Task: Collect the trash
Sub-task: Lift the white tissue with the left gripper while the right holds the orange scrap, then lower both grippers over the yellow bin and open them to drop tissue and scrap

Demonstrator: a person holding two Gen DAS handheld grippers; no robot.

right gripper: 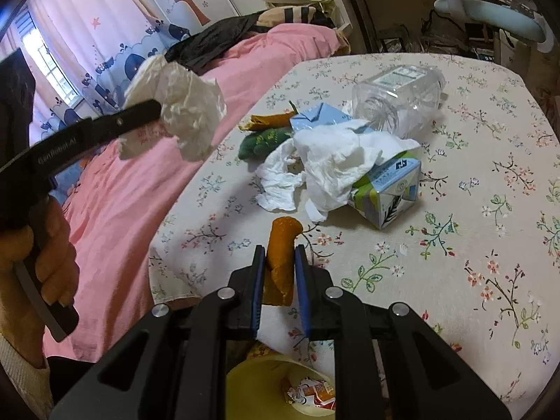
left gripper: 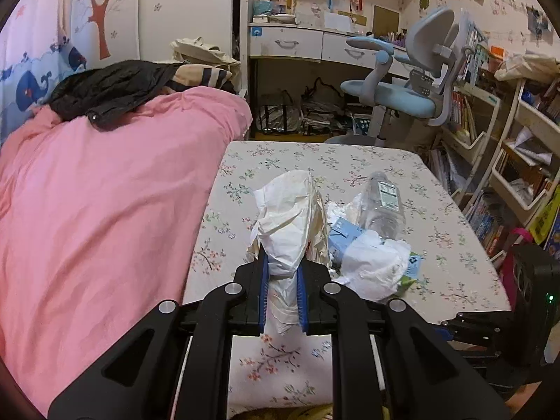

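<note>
My left gripper (left gripper: 282, 262) is shut on a crumpled cream paper wad (left gripper: 290, 217), held above the floral table (left gripper: 455, 262); the wad also shows in the right wrist view (right gripper: 189, 115), lifted over the pink bedding. My right gripper (right gripper: 280, 255) is shut on an orange peel strip (right gripper: 281, 248), above a yellow bin (right gripper: 252, 385) that holds a red wrapper (right gripper: 311, 393). On the table lie white tissues (right gripper: 332, 157), a green-and-white carton (right gripper: 388, 192), a clear plastic bottle (right gripper: 399, 94), a blue paper (right gripper: 315, 115), a green wrapper (right gripper: 266, 140) and another orange peel (right gripper: 269, 120).
A pink duvet (left gripper: 105, 210) with dark clothes (left gripper: 105, 87) lies left of the table. A blue desk chair (left gripper: 402, 94), a desk with drawers (left gripper: 297, 43) and bookshelves (left gripper: 507, 161) stand behind and to the right.
</note>
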